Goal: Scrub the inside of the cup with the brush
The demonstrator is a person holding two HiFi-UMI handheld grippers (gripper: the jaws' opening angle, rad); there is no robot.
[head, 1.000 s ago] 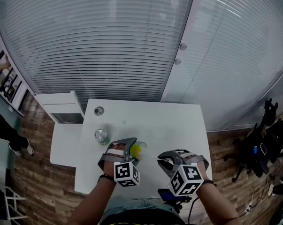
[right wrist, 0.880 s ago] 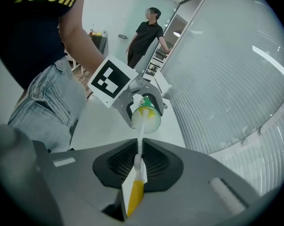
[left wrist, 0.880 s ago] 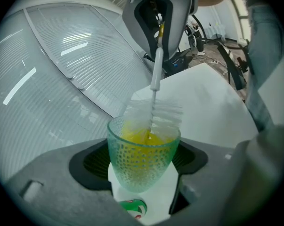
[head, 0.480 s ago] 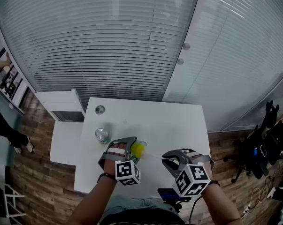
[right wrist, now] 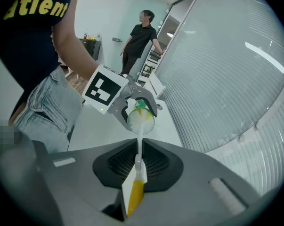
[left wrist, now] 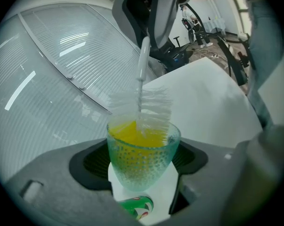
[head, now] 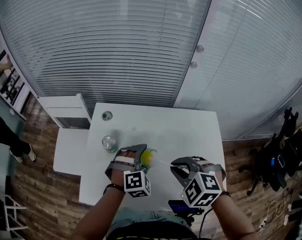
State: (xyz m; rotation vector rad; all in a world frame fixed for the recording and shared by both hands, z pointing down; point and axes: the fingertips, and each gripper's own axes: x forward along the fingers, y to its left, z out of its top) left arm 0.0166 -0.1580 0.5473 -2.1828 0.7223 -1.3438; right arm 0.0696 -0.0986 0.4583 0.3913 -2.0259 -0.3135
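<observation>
Head view, 1 cup point(head: 147, 157) clamped in L gripper point(head: 143, 157) jaws, 1 brush point(right wrist: 138, 154) clamped in R gripper point(head: 177, 167) jaws

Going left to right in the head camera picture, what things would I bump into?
Round silvery can → green dotted see-through cup with yellow inside, clamped in the left gripper → right gripper, gripping the white bristle brush → black office chair on the floor.
</observation>
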